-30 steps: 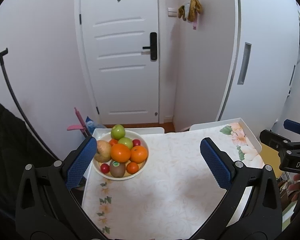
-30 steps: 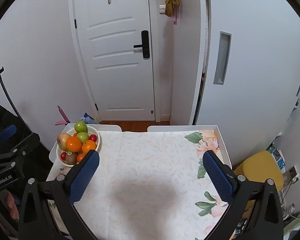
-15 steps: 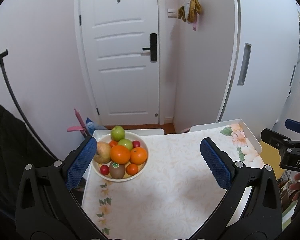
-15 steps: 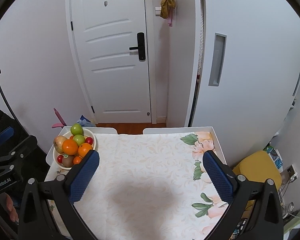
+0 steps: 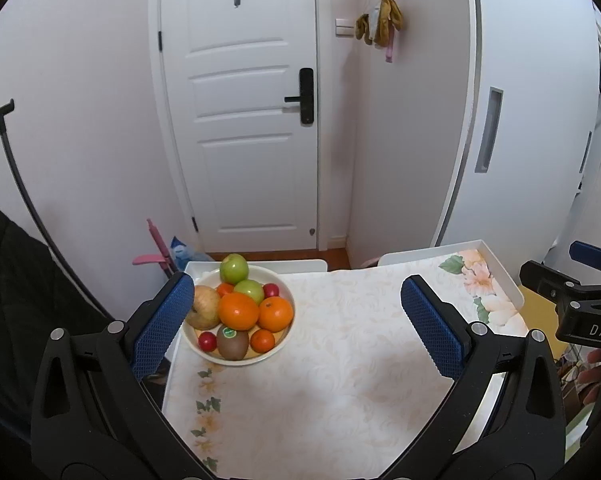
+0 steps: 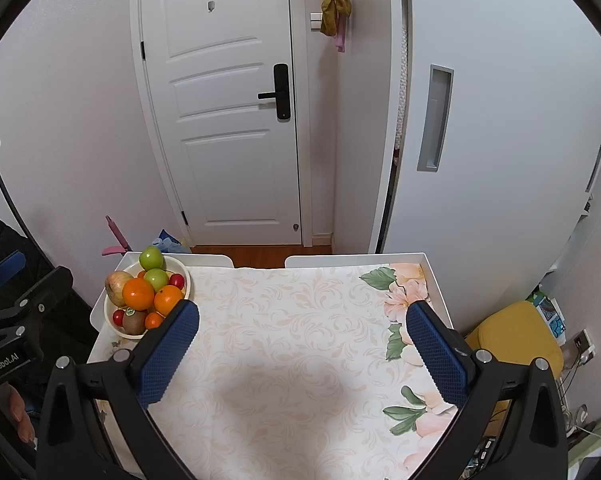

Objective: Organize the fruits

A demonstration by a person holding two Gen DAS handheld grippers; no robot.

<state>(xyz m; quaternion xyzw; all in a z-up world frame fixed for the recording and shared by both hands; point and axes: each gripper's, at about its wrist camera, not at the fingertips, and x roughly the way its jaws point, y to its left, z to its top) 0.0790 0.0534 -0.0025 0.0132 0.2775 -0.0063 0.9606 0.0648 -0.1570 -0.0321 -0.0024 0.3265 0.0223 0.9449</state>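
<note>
1. Two grippers, left gripper [image 5: 296,328] and right gripper [image 6: 302,350], hang above the table [image 6: 300,360], jaws spread wide, holding nothing.
2. Fruit bowl [image 5: 238,312] sits at the table's far-left corner.

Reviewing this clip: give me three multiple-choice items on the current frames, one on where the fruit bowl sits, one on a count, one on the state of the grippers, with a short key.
1. Where on the table is the fruit bowl?
A. far left corner
B. centre
C. near right corner

2. How many green apples are in the bowl?
A. none
B. two
C. five

3. What state are the left gripper and right gripper in?
A. both open and empty
B. both shut on fruit
C. left open, right shut on a kiwi

Key: 1 A, the bowl sits by the far left rim in both views. 2 B, one green apple stands at the back and another green apple just in front. 3 A, both pairs of blue pads stand wide apart with only tablecloth between.
</note>
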